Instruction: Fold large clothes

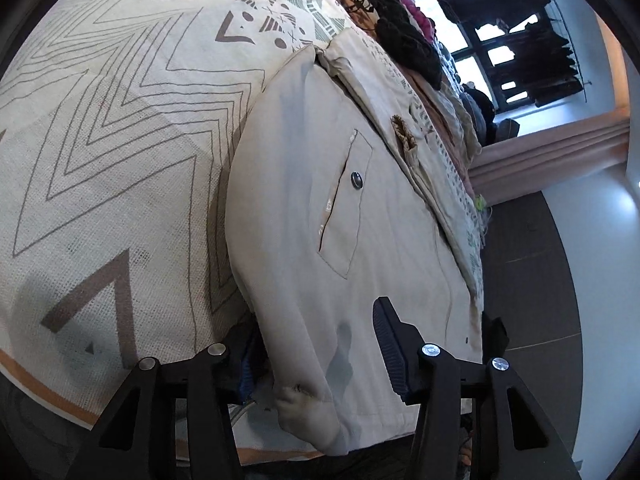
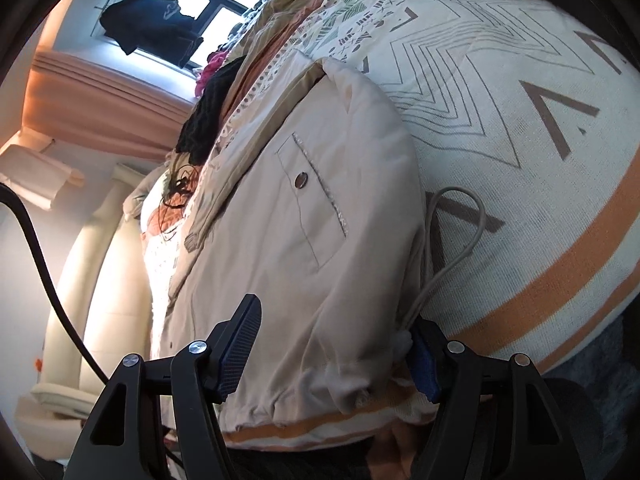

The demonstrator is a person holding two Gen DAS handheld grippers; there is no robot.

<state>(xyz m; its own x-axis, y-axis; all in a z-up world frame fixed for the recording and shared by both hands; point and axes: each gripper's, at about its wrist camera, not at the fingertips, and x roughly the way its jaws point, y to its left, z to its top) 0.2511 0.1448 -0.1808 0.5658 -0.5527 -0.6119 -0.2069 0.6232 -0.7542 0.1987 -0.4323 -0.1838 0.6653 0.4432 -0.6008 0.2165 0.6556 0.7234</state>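
A beige padded jacket [image 1: 340,220] with a snap-button pocket [image 1: 356,179] lies on a patterned bedspread [image 1: 112,152]. My left gripper [image 1: 316,356] is open, its fingers astride the jacket's hem corner, one pad [image 1: 390,344] on top of the fabric. In the right wrist view the same jacket [image 2: 288,240] fills the middle, with a grey drawcord [image 2: 460,236] looping off its edge. My right gripper [image 2: 332,352] is open, its fingers on either side of the other hem corner, its left pad [image 2: 240,344] over the fabric.
A heap of other clothes [image 1: 412,40] lies at the far end of the bed. A window with dark garments hanging [image 1: 520,40] and peach curtains [image 2: 100,108] lie beyond. Dark floor [image 1: 532,280] borders the bed. A black cable [image 2: 44,280] hangs at left.
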